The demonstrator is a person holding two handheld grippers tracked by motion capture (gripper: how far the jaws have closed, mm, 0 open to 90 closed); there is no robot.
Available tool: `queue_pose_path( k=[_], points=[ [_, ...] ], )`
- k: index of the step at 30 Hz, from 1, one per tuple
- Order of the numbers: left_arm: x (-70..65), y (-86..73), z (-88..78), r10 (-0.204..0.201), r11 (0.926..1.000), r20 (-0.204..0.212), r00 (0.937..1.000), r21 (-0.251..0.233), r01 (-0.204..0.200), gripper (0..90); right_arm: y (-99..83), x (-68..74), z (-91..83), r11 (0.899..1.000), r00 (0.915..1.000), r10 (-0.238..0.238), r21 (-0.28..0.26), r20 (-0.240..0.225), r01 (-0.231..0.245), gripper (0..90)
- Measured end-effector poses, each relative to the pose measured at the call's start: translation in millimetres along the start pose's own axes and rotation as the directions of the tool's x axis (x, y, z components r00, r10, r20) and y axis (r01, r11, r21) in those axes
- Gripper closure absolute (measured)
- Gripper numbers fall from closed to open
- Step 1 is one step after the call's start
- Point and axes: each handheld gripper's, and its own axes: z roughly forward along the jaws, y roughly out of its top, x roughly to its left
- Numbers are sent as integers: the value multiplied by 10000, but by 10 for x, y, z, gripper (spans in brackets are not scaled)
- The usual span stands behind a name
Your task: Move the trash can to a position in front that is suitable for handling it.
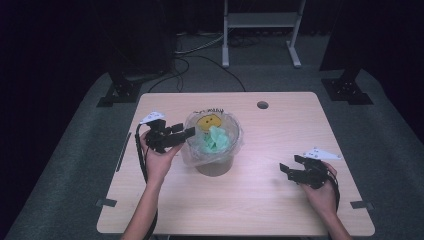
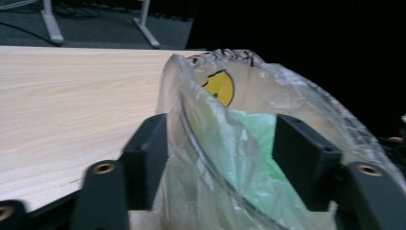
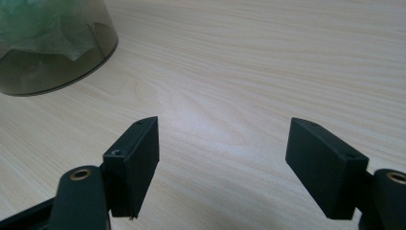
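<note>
Room, high view: dark floor and black curtains surrounded a pale wooden table [image 1: 280, 135], so little stood near the work.
Bin, high view: a small clear bin [image 1: 214, 150] lined with a plastic bag [image 1: 235, 131] stood just ahead of the left gripper [image 1: 186, 134], within reach for handling the liner.
Right gripper, high view: the right gripper [image 1: 286, 170] rested low over the table, well apart from the bin, seemingly waiting.
Left gripper view: the bag's edge [image 2: 210, 143] and the bin's rim ran between the jaws, which stood partly open; I judged they straddled the liner to pinch it, but the pads did not yet press.
Right gripper view: jaws stood wide and released, holding nothing, with bare table [image 3: 249, 76] ahead and the bin [image 3: 52, 52] off to their far left.
</note>
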Motion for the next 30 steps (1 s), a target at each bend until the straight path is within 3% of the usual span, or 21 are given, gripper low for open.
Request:
queue_pose_path(
  k=[4, 14, 18, 23, 30],
  points=[
    [-24, -15, -3, 225, 9996, -221, 9995, -170, -229, 565, 6, 18, -10, 9999, 10000, -71, -93, -50, 71, 280],
    [-50, -55, -93, 559, 9948, -1021, 9932, -789, -641, 850, 19, 97, 35, 9997, 9995, -263, 15, -152, 263, 297],
    [-67, -81, -138, 581, 9892, -1052, 9927, -1281, -715, 894, 86, 111, 29, 9997, 9993, -233, -24, -298, 233, 331],
    [-72, -118, -159, 537, 9855, -548, 9970, -1583, -618, 895, 294, 171, 3, 9991, 9978, -387, -176, -531, 378, 345],
    [-71, -89, -223, 364, 9814, 209, 9991, -1894, -318, 894, 786, 338, -9, 9982, 9910, -445, -455, -1265, 390, 344]
  ],
)
